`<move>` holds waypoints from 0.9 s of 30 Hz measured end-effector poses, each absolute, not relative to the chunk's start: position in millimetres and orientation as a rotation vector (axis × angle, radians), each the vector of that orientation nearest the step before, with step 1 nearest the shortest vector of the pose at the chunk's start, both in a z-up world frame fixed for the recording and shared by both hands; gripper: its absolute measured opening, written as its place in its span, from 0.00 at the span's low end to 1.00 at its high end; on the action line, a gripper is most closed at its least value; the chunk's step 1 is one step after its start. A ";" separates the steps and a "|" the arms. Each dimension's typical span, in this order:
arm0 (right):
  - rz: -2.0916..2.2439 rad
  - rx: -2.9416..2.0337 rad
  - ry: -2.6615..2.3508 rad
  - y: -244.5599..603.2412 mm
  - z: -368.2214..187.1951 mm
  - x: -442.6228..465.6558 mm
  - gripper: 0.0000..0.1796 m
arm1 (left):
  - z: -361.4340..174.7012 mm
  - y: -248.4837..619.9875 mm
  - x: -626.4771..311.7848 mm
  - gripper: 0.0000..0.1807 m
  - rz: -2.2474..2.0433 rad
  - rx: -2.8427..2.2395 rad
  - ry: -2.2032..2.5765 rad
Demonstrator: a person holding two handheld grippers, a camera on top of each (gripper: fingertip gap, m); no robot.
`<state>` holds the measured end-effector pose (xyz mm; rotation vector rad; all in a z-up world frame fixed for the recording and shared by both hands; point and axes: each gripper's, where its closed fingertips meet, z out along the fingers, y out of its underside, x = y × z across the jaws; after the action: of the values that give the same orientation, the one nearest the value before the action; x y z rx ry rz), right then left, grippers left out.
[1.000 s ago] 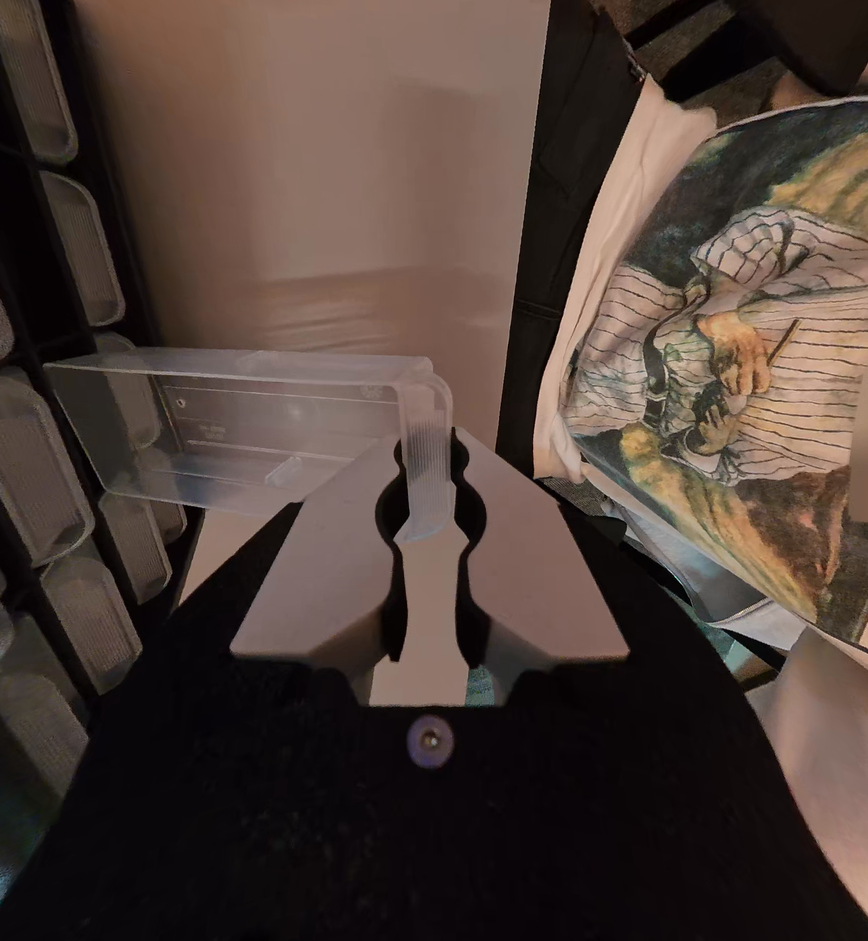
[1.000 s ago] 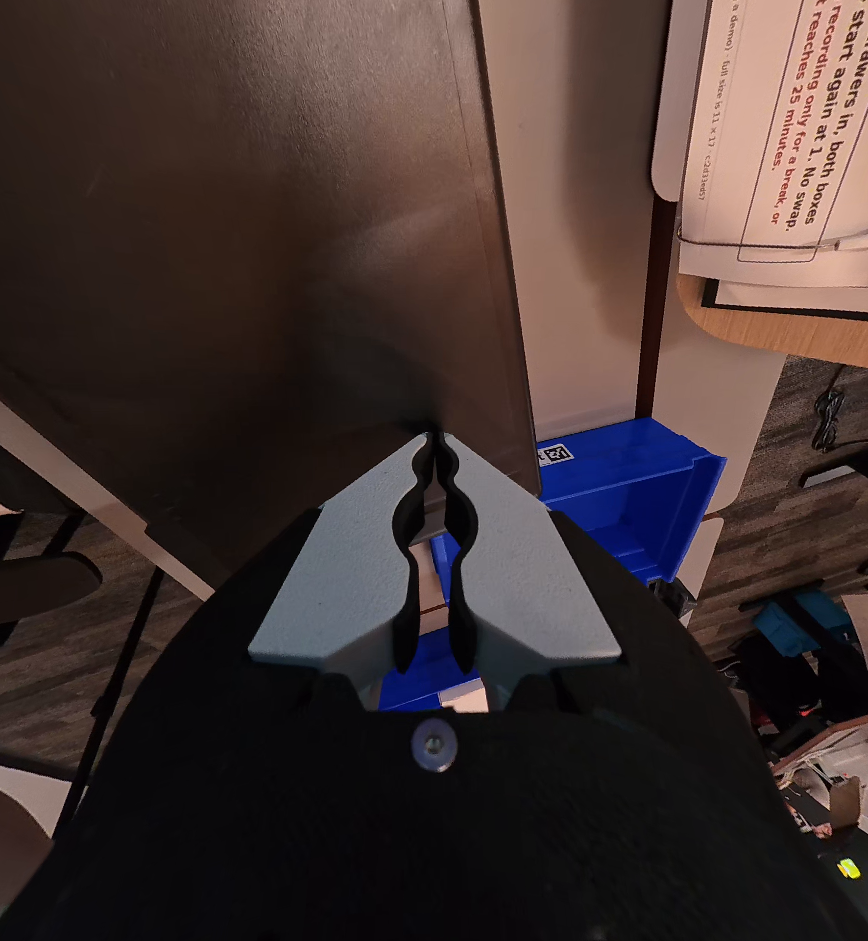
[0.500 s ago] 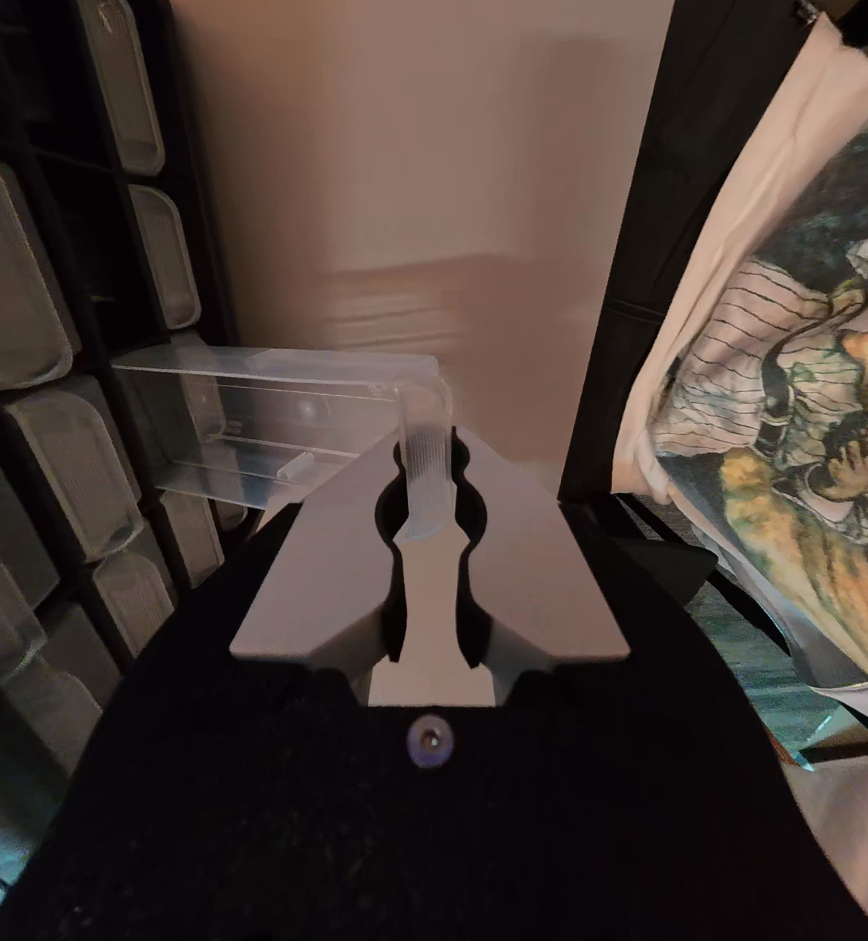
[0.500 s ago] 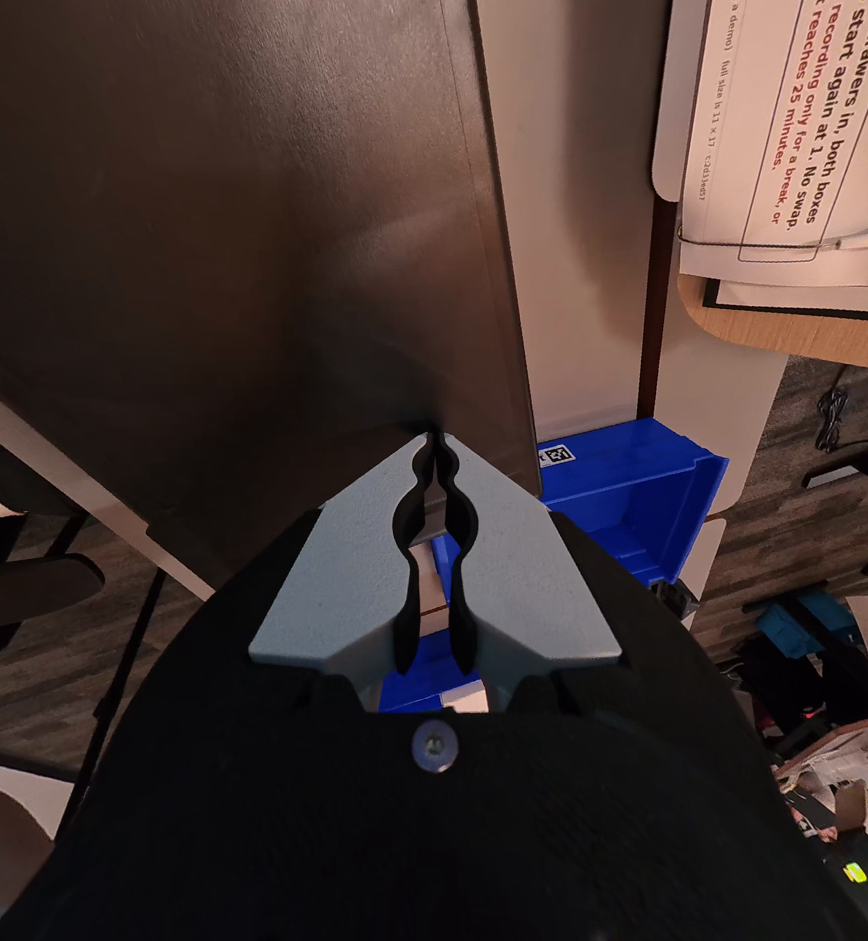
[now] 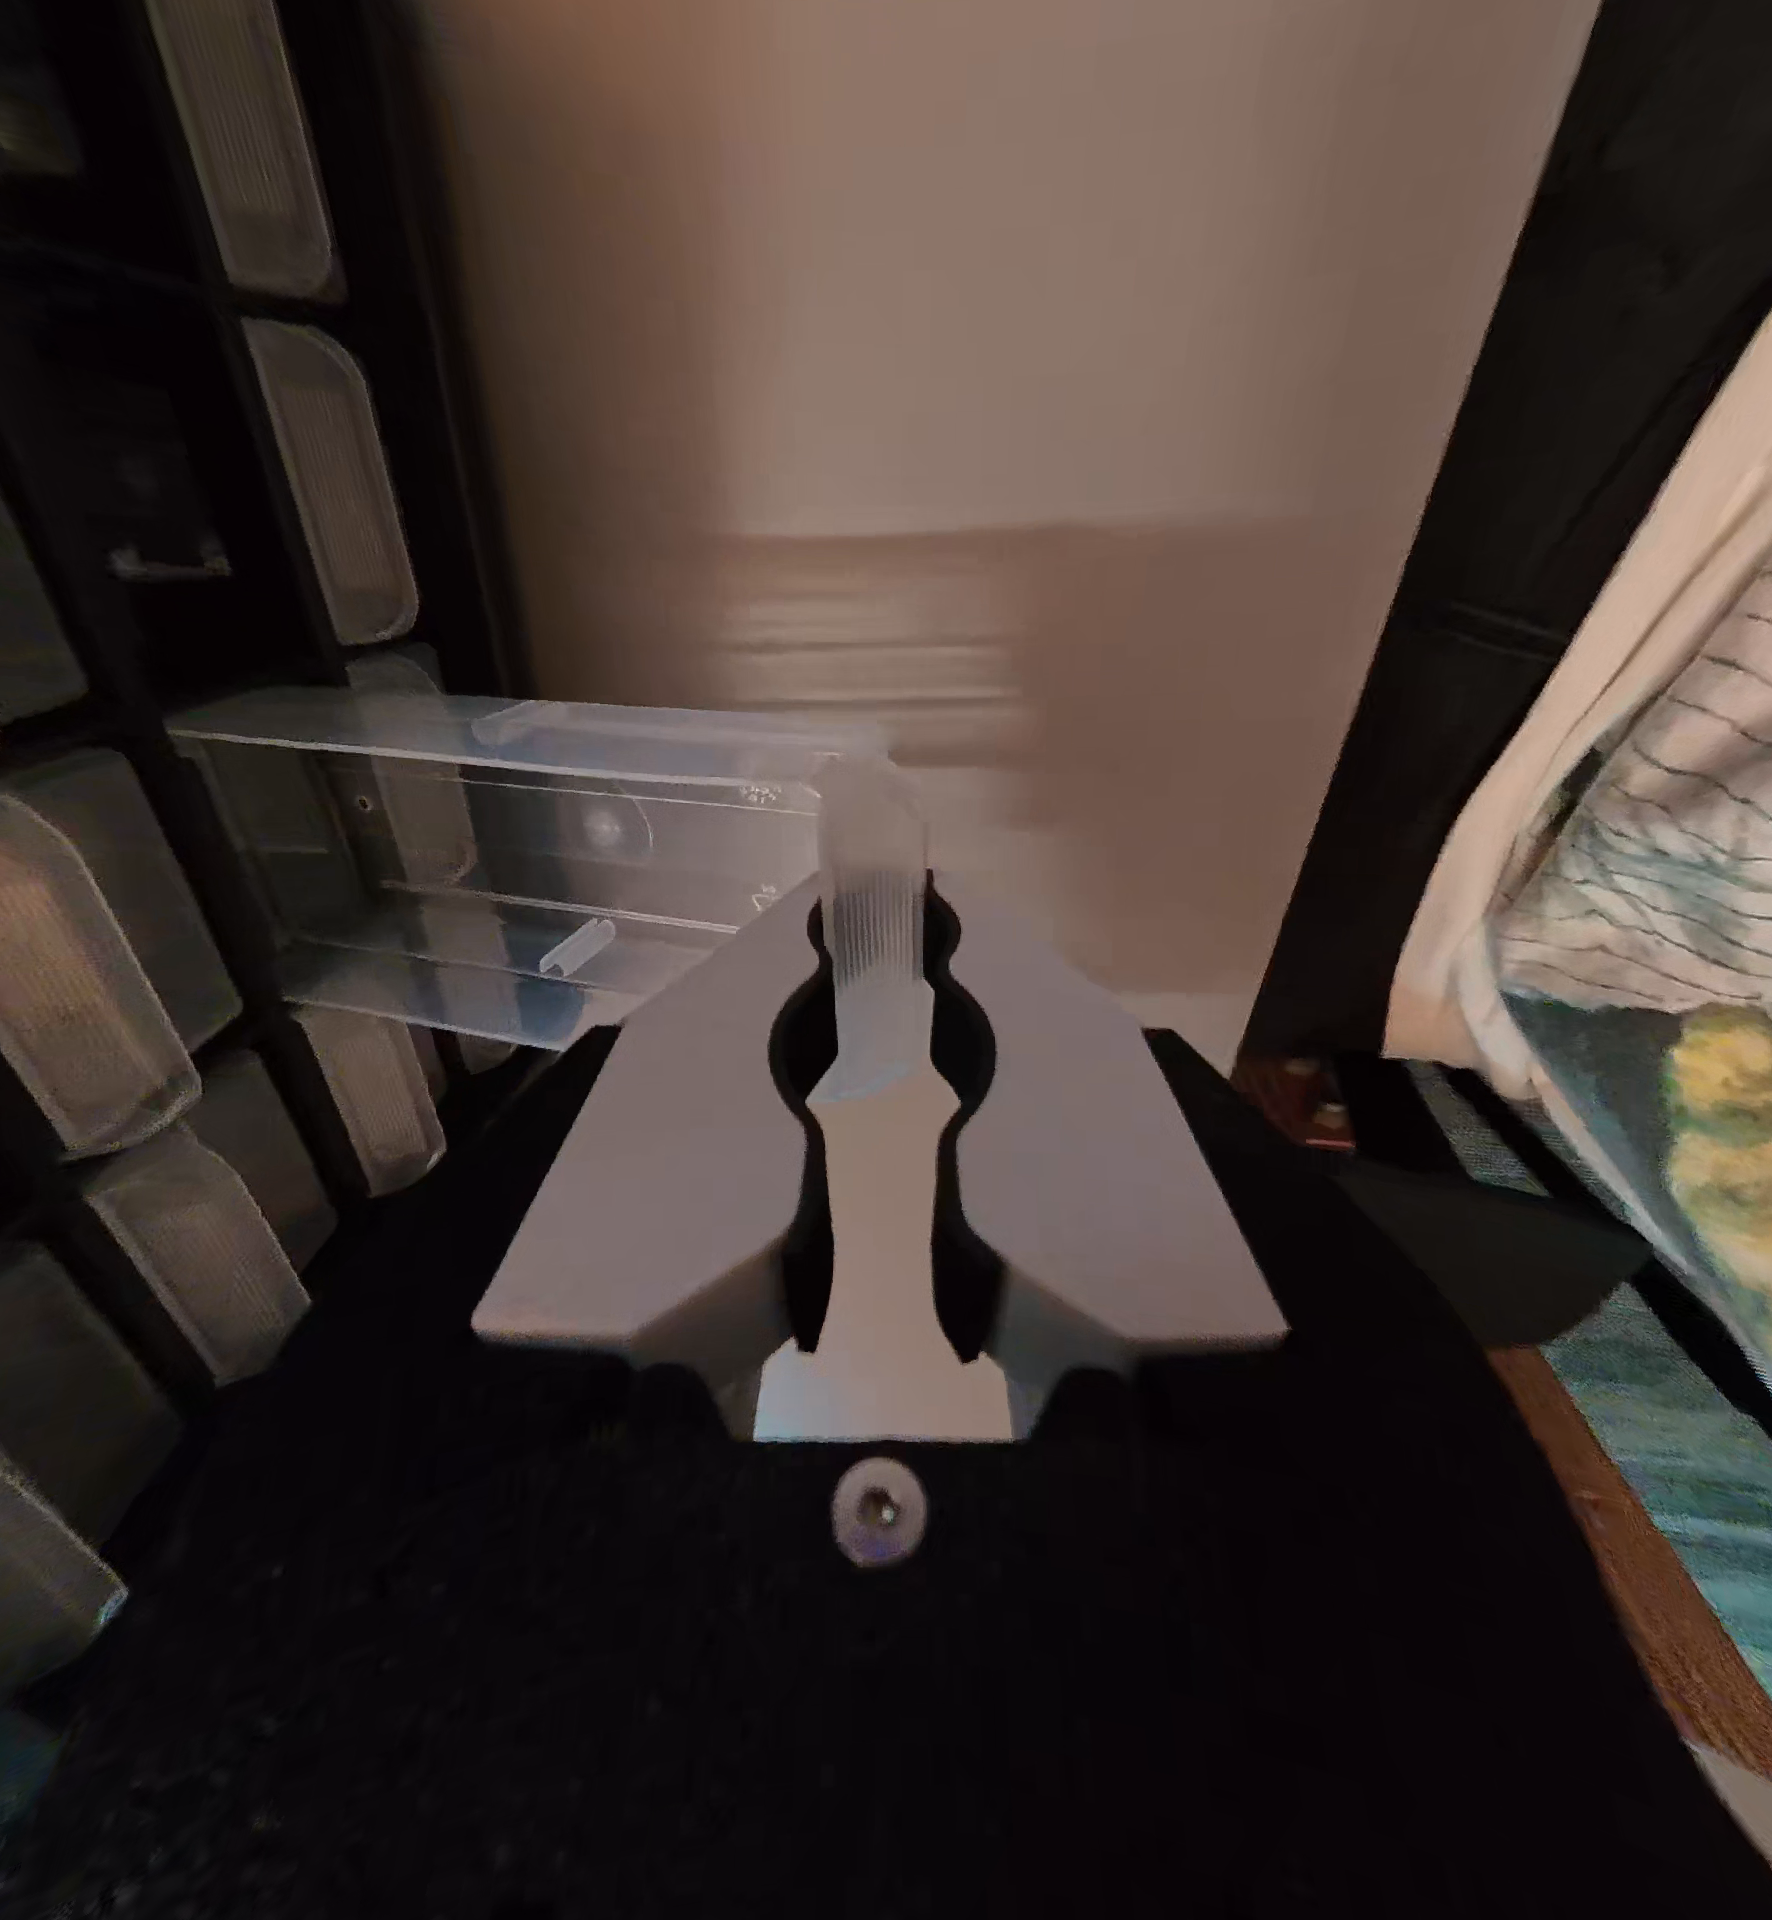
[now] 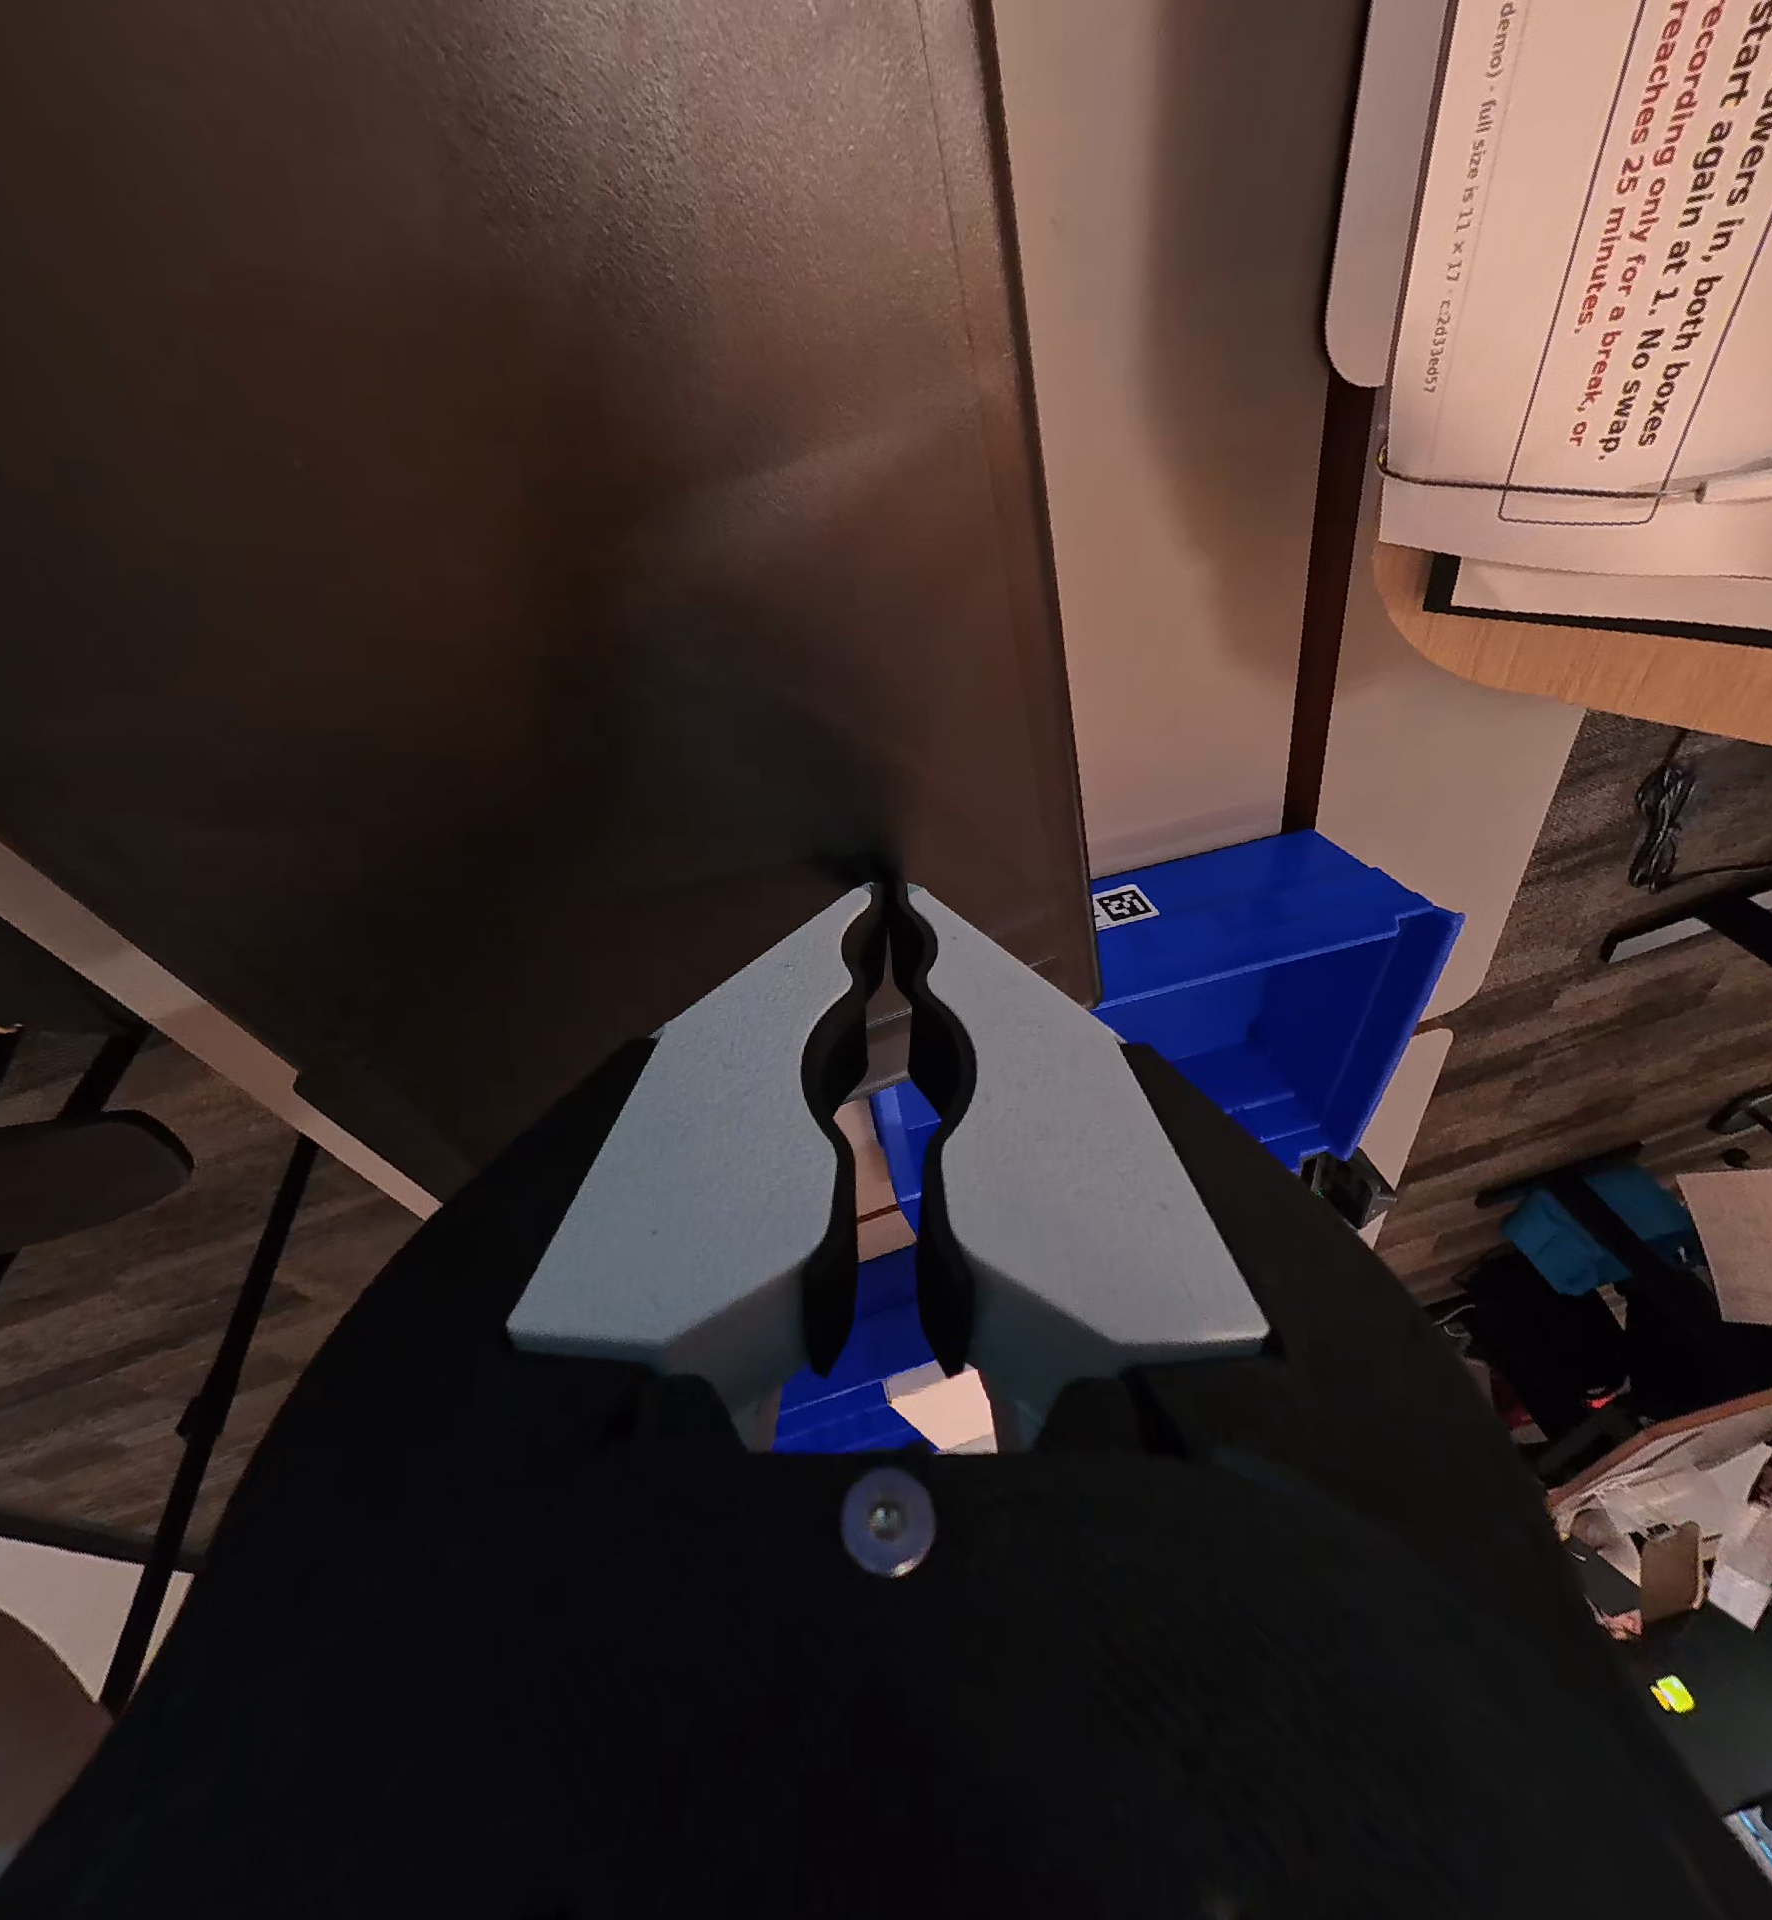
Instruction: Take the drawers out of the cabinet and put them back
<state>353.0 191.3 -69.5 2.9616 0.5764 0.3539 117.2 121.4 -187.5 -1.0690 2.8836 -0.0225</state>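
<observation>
In the left wrist view my left gripper [image 5: 874, 935] is shut on the ribbed front tab of a clear plastic drawer [image 5: 508, 873]. The drawer's far end sits in a slot of the black cabinet [image 5: 61, 665] at the left, which holds several frosted drawers. Most of the clear drawer sticks out of the frame. In the right wrist view my right gripper [image 6: 887, 914] is shut, its tips pressed on the lower edge of the cabinet's smooth dark side panel [image 6: 446, 416]. I cannot tell whether it pinches a lip there.
A person in a printed white shirt [image 5: 1640, 831] and dark jacket stands close at the right. A beige wall [image 5: 913, 364] lies behind the drawer. A blue bin [image 6: 1266, 997] sits on the floor beyond the panel, with printed sheets [image 6: 1609, 260] on a wooden desk and clutter at right.
My left gripper has moved the clear drawer leftward, and its far end has entered a cabinet slot. The right gripper has stayed still on the panel.
</observation>
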 end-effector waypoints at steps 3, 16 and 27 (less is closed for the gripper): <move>0.351 2.968 0.575 191.3 -69.6 353.0 0.00 | -195.4 123.7 119.1 0.05 0.035 -1.039 2.836; 0.369 2.956 0.578 191.3 -69.6 352.9 0.00 | -214.9 157.8 150.4 0.05 0.142 -1.030 2.689; 0.352 2.975 0.578 191.3 -69.6 352.9 0.00 | -213.7 174.9 186.7 0.05 0.053 -0.964 2.483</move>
<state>352.9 191.3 -69.6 2.9745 0.5777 0.3516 186.7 174.9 -213.7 -0.9636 2.4825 0.0533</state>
